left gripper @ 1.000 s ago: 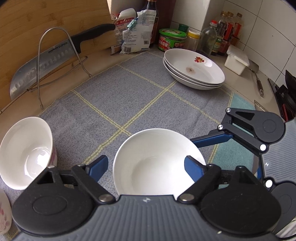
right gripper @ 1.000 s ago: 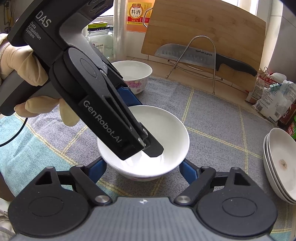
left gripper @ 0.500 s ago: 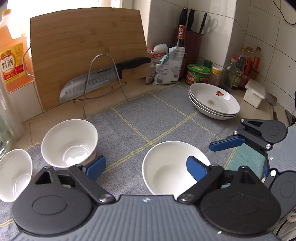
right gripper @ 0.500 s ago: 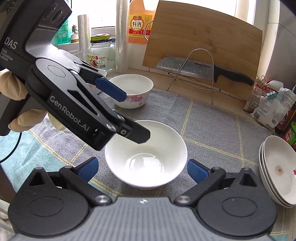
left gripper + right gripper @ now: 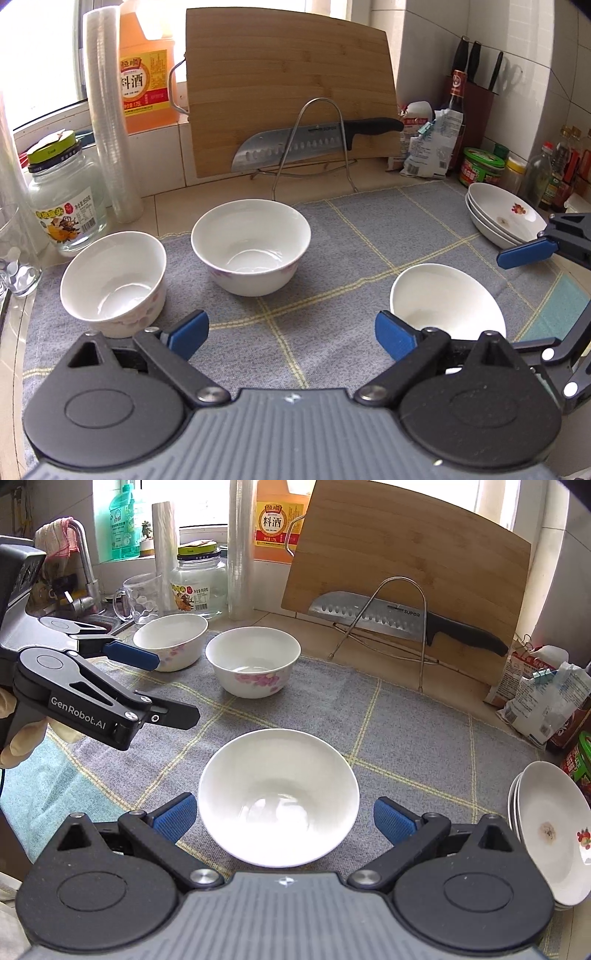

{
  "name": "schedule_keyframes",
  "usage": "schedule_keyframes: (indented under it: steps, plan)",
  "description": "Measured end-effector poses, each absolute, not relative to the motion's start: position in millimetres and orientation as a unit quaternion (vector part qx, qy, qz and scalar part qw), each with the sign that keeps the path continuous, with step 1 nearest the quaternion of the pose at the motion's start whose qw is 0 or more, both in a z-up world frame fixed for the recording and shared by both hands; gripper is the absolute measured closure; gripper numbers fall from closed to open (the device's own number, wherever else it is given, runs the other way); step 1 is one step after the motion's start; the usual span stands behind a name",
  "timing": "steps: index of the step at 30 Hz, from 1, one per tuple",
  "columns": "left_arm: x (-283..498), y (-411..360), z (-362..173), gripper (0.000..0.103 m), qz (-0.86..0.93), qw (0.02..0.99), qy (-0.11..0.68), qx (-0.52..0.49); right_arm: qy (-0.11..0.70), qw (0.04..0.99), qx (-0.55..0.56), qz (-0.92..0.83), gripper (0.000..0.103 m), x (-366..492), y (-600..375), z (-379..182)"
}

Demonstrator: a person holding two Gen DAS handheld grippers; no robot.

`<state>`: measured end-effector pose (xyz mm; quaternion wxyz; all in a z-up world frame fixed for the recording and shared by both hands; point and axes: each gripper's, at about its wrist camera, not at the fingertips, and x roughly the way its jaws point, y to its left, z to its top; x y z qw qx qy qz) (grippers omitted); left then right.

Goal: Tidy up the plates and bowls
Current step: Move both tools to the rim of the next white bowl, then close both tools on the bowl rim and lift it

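Three white bowls stand on the grey checked mat. The plain bowl [image 5: 279,797] sits between the fingers of my open right gripper [image 5: 284,818], not gripped; it shows at the right in the left wrist view [image 5: 445,302]. A flowered bowl [image 5: 251,245] stands mid-mat, also seen in the right wrist view [image 5: 253,661]. Another flowered bowl [image 5: 112,282] stands at the left, also in the right wrist view [image 5: 170,640]. My left gripper [image 5: 291,332] is open and empty above the mat, facing the two flowered bowls. A stack of plates [image 5: 504,218] sits at the right [image 5: 550,830].
A cutting board [image 5: 291,99] and a knife [image 5: 314,142] on a wire rack stand at the back. A glass jar [image 5: 61,195], stacked plastic cups [image 5: 110,118] and an orange bottle [image 5: 147,74] stand back left. Sauce jars and bags [image 5: 432,144] crowd the back right.
My left gripper has pulled back off the plain bowl and swung left toward the two flowered bowls. My right gripper has stayed around the plain bowl.
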<state>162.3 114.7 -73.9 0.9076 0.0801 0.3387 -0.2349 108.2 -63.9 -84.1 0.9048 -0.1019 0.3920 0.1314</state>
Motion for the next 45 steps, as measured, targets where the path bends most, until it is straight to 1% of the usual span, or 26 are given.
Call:
schedule_keyframes:
  steps: [14,36,45]
  plan:
    - [181,102,-90,0.007,-0.174,0.929,0.307,0.112,0.411,0.883,-0.097,0.205,0.0,169,-68,-71]
    - [219,87,-112,0.009,-0.164,0.926,0.32,0.115,0.451,0.832,-0.116,0.303,0.0,288,-38,-84]
    - [226,85,-115,0.01,-0.168,0.928,0.317,0.103,0.447,0.823,-0.142,0.32,0.001,322,-15,-92]
